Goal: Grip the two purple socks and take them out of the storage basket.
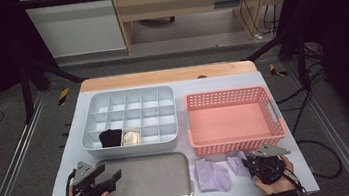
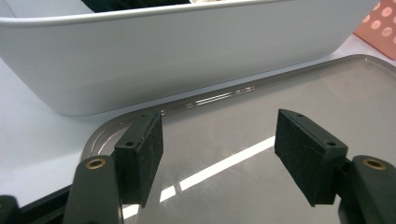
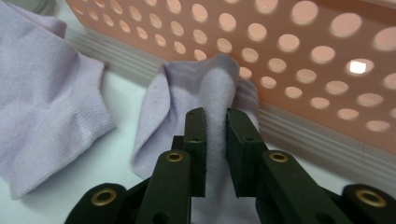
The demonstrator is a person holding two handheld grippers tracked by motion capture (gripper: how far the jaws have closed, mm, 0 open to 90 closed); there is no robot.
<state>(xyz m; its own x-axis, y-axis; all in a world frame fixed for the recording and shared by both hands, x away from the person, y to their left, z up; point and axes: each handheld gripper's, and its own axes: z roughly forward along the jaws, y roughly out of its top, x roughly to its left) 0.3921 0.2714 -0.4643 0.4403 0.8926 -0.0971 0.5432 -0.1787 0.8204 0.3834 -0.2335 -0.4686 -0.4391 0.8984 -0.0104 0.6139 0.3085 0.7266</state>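
High view, looking down on a white table (image 1: 67, 141): a grey divided organiser box (image 1: 129, 117) sits at about 11 o'clock from the table's middle, with a black item (image 1: 111, 137) and a cream item (image 1: 131, 137) in 2 of its near compartments. A pink perforated basket (image 1: 235, 119) stands at 2 o'clock, and a shiny metal tray (image 1: 145, 184) lies at 7 o'clock. 2 lilac socks lie side by side at 5 o'clock, just in front of the basket: the left sock (image 1: 212, 175) lies flat, and the right sock (image 1: 237, 163) is bunched against the basket wall. Right gripper (image 3: 215, 149), seen in its own view, has its 2 black jaws nearly together, pinching a raised fold of the right sock (image 3: 205, 93), with the cloth filling the narrow gap. Left gripper (image 2: 219, 156) hovers over the tray's near left corner, jaws spread wide with nothing between them.
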